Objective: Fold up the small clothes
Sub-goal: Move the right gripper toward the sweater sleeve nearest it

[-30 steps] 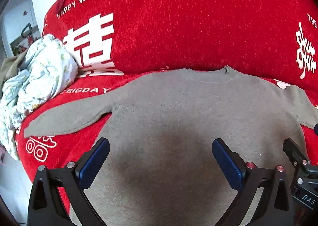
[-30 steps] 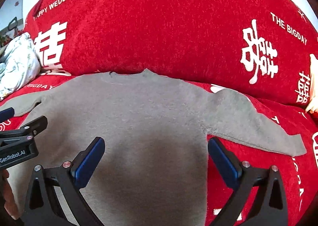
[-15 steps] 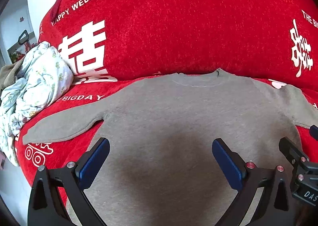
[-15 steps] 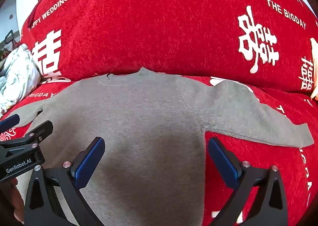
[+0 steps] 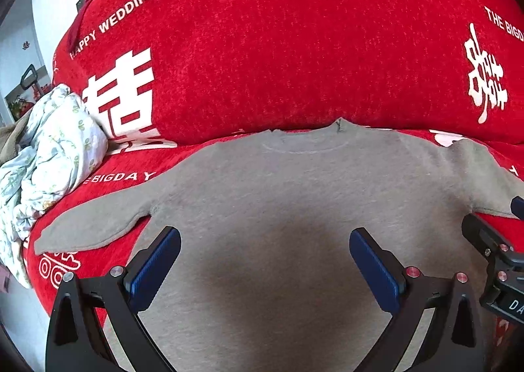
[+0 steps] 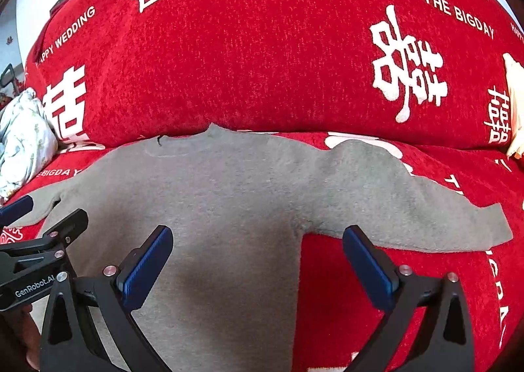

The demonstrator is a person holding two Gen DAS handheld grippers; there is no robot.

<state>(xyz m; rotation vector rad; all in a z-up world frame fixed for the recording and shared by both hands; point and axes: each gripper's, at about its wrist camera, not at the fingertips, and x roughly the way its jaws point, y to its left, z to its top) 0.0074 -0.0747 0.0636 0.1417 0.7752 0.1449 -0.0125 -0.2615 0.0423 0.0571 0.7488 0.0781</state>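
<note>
Grey fleece long-sleeved top (image 5: 294,195) lies flat (sleeves spread) on red printed sofa cover (image 5: 262,61), left tool (image 5: 263,260) and right tool (image 6: 258,257) wide open above it, holding nothing.

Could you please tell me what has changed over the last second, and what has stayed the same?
Both cameras drew back slightly: the grey sweater now sits lower in each view, and more of its sleeves shows. Nothing was gripped or released. The left gripper and right gripper stay open above the sweater, which lies flat and unfolded on the red sofa cover. The floral cloth bundle has not moved.
</note>
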